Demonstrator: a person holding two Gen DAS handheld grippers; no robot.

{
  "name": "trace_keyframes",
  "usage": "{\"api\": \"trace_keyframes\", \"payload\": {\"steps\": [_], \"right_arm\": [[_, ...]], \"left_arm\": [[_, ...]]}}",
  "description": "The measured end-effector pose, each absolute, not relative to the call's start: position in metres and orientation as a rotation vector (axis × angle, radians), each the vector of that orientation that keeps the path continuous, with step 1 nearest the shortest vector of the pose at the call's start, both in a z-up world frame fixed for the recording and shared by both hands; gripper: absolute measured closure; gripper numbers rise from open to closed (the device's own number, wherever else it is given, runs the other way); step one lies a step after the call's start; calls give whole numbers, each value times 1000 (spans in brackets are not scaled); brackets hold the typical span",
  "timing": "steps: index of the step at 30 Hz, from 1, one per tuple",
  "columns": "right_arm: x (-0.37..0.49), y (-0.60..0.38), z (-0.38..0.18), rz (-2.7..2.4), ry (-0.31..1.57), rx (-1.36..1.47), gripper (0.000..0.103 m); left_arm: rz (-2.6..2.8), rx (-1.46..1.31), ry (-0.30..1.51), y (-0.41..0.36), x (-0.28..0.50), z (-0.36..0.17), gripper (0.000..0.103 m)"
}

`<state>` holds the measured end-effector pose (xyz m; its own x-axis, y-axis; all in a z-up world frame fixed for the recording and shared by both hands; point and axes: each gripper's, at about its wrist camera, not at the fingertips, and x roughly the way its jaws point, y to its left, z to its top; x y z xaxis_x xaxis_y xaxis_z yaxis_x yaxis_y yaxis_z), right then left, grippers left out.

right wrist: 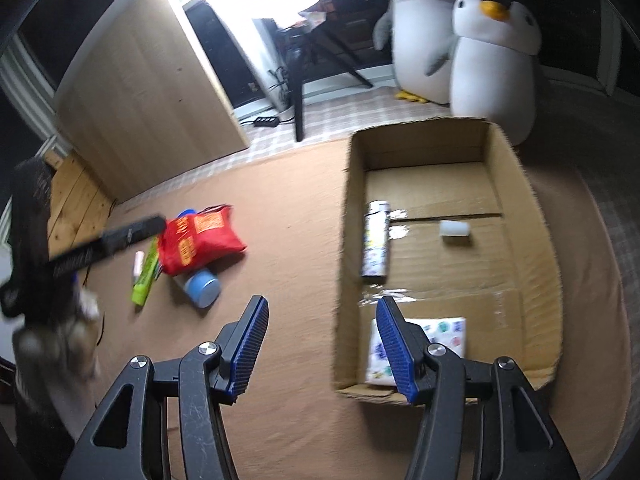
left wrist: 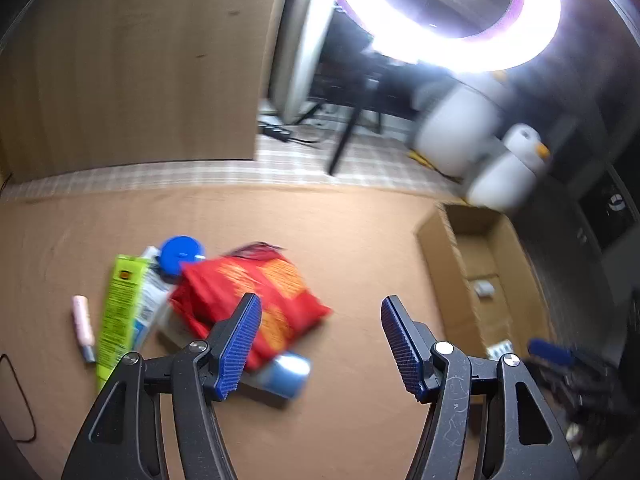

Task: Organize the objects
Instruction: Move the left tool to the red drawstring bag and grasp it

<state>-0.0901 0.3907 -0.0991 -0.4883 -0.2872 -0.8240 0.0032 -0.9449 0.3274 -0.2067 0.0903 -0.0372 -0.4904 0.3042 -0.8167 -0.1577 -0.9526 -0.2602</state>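
Cardboard box [right wrist: 516, 216] is sitting right of both empty, spread grippers [left wrist: 320, 340] [right wrist: 320, 340]; red snack bag [left wrist: 256, 300] is lying beyond the left fingers [left wrist: 240, 344], risking dragging neighbouring clutter if pinched carelessly.

Red snack bag [right wrist: 199, 243] atop clutter, open cardboard box [right wrist: 516, 216] (three items inside)

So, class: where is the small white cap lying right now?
In the right wrist view, the white cap lies inside the cardboard box, right of the patterned tube.
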Motion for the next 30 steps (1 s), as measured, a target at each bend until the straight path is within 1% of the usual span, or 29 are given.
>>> {"api": "trace_keyframes", "payload": {"steps": [5, 11, 16, 24, 27, 30], "right_arm": [[-82, 382, -101, -2529, -423, 1495, 50], [-73, 388, -104, -2539, -455, 1522, 50], [-67, 401, -105, -2560, -477, 1543, 50], [-62, 419, -106, -2588, -512, 1557, 50], [-61, 419, -105, -2585, -512, 1553, 50], [-62, 416, -103, -2577, -508, 1546, 50]], "left_arm": [[2473, -1498, -370, 53, -242, -56, 37], [2476, -1576, -403, 41, -270, -83, 37], [2456, -1634, -363, 46, -289, -103, 37], [2404, -1648, -288, 68, -292, -114, 38], [2385, -1649, -211, 83, -290, -117, 38], [2358, -1634, -134, 100, -284, -117, 41]]}}
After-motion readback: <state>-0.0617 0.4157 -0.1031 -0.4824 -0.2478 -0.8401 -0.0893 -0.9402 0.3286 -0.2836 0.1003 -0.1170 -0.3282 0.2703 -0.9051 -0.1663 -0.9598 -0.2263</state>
